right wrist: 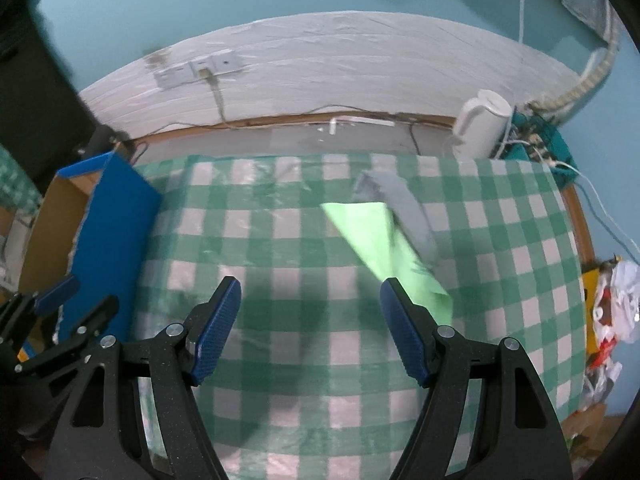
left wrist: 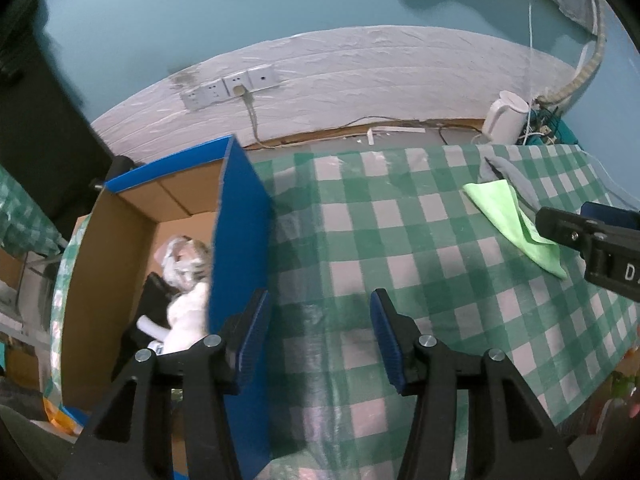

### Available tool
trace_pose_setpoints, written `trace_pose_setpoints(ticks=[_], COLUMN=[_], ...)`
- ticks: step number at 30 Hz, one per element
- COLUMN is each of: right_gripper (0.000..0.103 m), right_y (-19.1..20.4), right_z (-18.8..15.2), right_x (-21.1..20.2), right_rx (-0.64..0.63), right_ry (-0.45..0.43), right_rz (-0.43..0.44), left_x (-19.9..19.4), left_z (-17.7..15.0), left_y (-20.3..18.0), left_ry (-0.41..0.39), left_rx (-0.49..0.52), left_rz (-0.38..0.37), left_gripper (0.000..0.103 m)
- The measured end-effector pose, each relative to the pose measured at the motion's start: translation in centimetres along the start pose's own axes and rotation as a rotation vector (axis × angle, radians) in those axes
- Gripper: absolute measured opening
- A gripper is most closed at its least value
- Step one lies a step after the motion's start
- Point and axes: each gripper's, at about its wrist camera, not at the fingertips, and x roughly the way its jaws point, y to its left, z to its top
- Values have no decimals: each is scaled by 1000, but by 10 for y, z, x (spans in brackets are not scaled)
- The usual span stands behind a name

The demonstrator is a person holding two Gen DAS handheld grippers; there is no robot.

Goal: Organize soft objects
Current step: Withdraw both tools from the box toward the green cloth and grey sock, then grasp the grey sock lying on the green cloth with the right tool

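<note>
plush (left wrist: 186,280) already in the box (left wrist: 240,240), green cloth (right wrist: 376,240) and grey one (right wrist: 404,208) left near the table's (right wrist: 280,240) back right corner, both claws (left wrist: 318,336) (right wrist: 310,324) released and empty

The only legible marking is a white letter "D", followed by a character cut off at the frame edge, printed on the black body of the right gripper (left wrist: 600,248) as seen from the left wrist view. No other text, brand, number or sign can be read in either view.
</note>
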Motion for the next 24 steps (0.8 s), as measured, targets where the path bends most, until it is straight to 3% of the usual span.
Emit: trace_pose_setpoints(ticks=[10, 24], right_gripper=[73, 73], right_y=[-47, -71], right_z=[8, 36], right_x=[22, 75], right_rx=[66, 0], right_ry=[29, 51], right_rz=[-54, -88], left_x=[26, 64], left_z=[8, 19], left_y=[-18, -28], left_ry=[50, 109], left_rx=[1, -16], left_rz=[-23, -36], left_gripper=[54, 58])
